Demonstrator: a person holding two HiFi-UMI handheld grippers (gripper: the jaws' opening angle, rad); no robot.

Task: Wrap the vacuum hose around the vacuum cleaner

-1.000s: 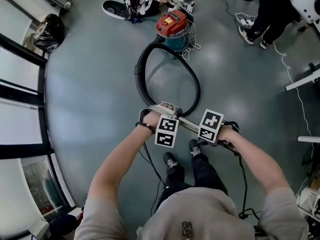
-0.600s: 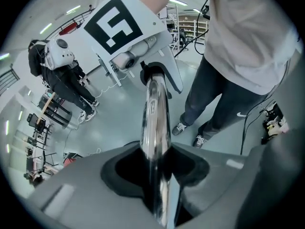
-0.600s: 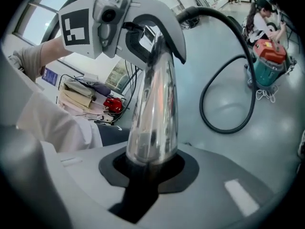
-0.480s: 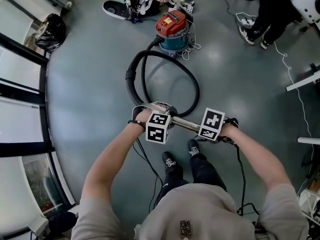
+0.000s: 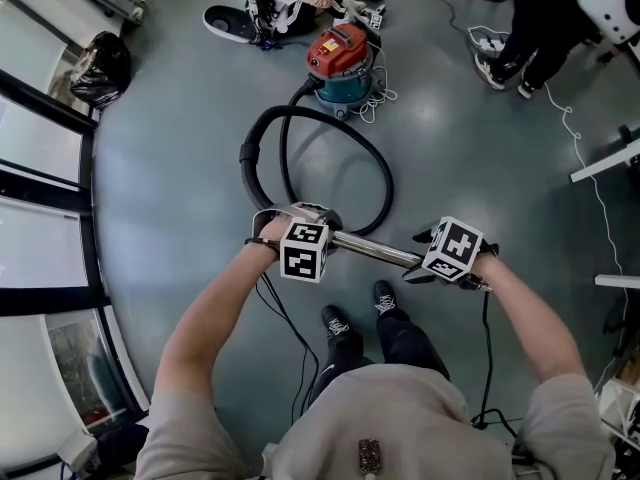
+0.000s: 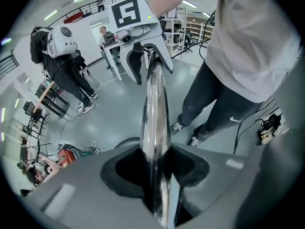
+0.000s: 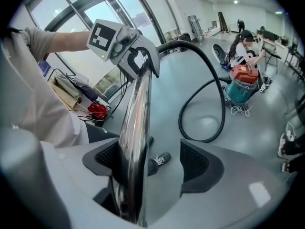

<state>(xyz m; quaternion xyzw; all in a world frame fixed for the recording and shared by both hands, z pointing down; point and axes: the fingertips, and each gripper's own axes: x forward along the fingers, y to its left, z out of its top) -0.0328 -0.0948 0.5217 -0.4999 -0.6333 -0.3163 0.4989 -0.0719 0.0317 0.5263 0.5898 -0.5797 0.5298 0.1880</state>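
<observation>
Chrome wand (image 5: 375, 252) lies crosswise, short of the vacuum cleaner (image 5: 342, 60); my left gripper (image 5: 318, 220) clamps its nearer end, my right gripper (image 5: 422, 268) gapes around it.

Both bare forearms are reaching forward from the torso in the head view, the left forearm (image 5: 215, 318) running up from about 7 o'clock and the right forearm (image 5: 525, 318) from about 5 o'clock. The left gripper (image 5: 320, 226) is clamping the metal wand (image 5: 375, 251), both pads pressing on it, marker cube facing up. The right gripper (image 5: 428, 264), sitting at about 4 o'clock of the left one, is holding its jaws apart, the wand lying against one pad and clear of the other.
</observation>
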